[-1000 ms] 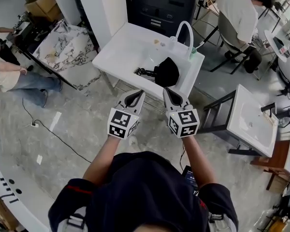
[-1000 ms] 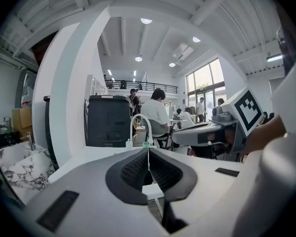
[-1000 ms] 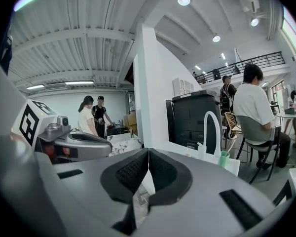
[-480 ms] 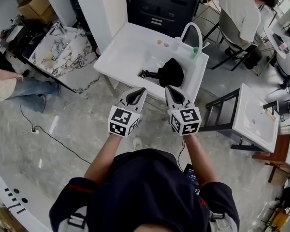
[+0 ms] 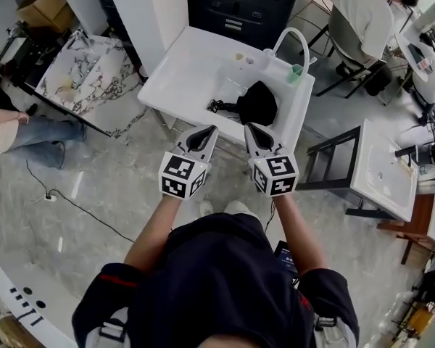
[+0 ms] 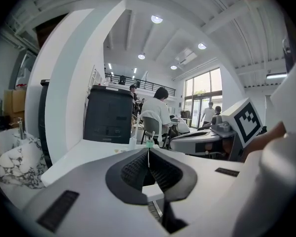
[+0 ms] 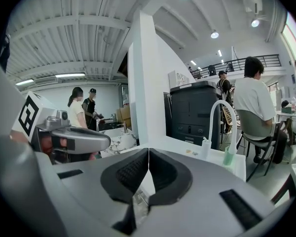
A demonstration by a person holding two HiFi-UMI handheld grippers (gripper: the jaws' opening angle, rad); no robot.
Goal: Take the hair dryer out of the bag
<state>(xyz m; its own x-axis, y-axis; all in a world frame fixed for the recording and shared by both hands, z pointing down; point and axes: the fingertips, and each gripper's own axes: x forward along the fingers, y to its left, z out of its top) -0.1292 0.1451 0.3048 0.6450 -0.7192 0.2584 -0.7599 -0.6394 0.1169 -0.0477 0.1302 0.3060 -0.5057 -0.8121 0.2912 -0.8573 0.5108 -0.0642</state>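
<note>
A black bag (image 5: pixel 259 101) lies on the white sink table (image 5: pixel 188 67), near its front right. A black corded part (image 5: pixel 221 107) pokes out of the bag's left side; the hair dryer's body is hidden. My left gripper (image 5: pixel 206 131) and right gripper (image 5: pixel 251 129) hang side by side just short of the table's front edge, apart from the bag. Both are shut with nothing between them, as the left gripper view (image 6: pixel 148 154) and the right gripper view (image 7: pixel 148 154) also show.
A white arched faucet (image 5: pixel 290 42) and a green cup (image 5: pixel 296 72) stand at the table's back right. A second white sink unit (image 5: pixel 380 172) is to the right, a marble slab (image 5: pixel 80 78) to the left. One person (image 5: pixel 362 13) sits behind, another (image 5: pixel 22 129) at left.
Both grippers have come forward together toward the table's front edge, still shut. The bag and table sit closer to them now.
</note>
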